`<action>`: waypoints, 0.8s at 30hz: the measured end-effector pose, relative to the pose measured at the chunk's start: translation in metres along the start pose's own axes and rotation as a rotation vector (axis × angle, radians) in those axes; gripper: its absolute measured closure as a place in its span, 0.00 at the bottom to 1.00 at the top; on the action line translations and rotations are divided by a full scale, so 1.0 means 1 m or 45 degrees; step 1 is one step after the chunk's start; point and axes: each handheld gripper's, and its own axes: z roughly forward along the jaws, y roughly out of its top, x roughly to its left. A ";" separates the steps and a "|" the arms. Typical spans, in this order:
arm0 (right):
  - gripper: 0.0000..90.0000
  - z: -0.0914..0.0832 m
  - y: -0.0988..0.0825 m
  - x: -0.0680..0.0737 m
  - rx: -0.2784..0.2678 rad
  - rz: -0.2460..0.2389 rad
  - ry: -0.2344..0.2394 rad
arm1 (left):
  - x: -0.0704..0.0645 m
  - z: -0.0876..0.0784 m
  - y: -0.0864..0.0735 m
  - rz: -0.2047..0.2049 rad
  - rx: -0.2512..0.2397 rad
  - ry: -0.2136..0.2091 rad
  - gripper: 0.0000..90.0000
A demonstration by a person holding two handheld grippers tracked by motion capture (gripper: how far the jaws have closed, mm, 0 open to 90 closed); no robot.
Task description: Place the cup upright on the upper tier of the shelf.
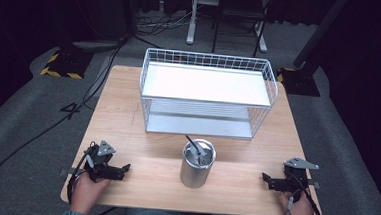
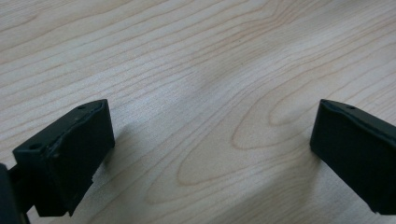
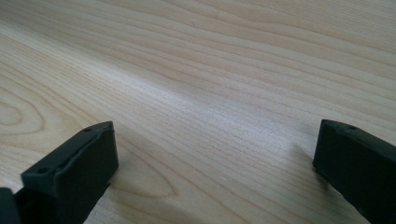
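A shiny metal cup (image 1: 197, 164) stands upright near the table's front middle, with a dark utensil handle (image 1: 192, 143) sticking out of it. Behind it sits a white wire two-shelf rack (image 1: 207, 92). My left gripper (image 1: 124, 169) rests on the table at the front left, held by a hand, jaws pointing toward the cup. In the left gripper view my left gripper (image 2: 212, 144) is open over bare wood. My right gripper (image 1: 266, 179) rests at the front right, also aimed at the cup. The right gripper view shows my right gripper (image 3: 215, 161) open with only wood between its jaws.
The wooden table (image 1: 122, 118) has bare wood on both sides of the rack. Beyond it are grey carpet, cables (image 1: 31, 138) at the left, and stand bases (image 1: 63, 64) and chair legs (image 1: 191, 22) at the back.
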 end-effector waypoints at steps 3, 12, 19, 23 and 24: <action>0.00 0.000 0.000 0.000 0.000 0.002 -0.002 | 0.000 -0.001 0.000 0.005 0.004 -0.001 0.00; 0.00 0.000 0.000 0.000 -0.001 0.005 -0.008 | 0.001 -0.025 0.011 -0.024 -0.088 -0.035 0.00; 0.00 0.000 0.000 0.000 -0.001 0.005 -0.008 | -0.006 -0.051 0.021 -0.040 -0.233 -0.106 0.00; 0.00 0.000 0.000 0.000 -0.001 0.005 -0.008 | -0.010 -0.060 0.025 -0.057 -0.307 -0.140 0.00; 0.00 0.000 0.000 0.000 -0.001 0.005 -0.008 | -0.011 -0.063 0.026 -0.055 -0.327 -0.149 0.00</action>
